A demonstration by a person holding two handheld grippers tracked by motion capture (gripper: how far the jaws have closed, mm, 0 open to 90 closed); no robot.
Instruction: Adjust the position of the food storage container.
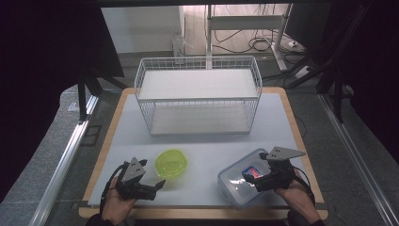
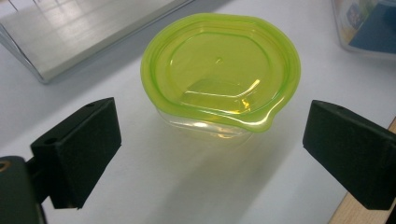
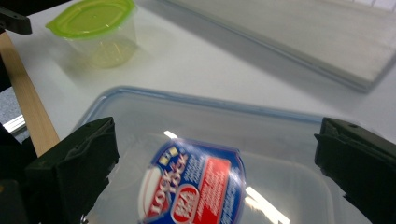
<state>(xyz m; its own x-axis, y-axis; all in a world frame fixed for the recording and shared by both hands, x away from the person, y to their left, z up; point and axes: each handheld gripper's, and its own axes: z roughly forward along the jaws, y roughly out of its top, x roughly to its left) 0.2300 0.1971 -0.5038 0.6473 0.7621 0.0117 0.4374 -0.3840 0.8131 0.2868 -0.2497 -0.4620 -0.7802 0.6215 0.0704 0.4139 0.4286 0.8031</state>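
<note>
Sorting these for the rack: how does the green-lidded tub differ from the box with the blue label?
The green-lidded tub is round and small; the rectangular box is wider and flatter. The tub's lid is translucent green and unlabelled; the box's lid is clear with a blue-edged rim and a blue and red sticker. The tub sits before the left gripper, the box under the right gripper. Both are lidded, clear-walled plastic.

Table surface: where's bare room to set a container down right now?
The widest bare strip runs between the wire rack and the two containers. A smaller gap lies between the green-lidded container and the clear lidded box. The near edge is crowded: left gripper and right gripper, both open.
</note>
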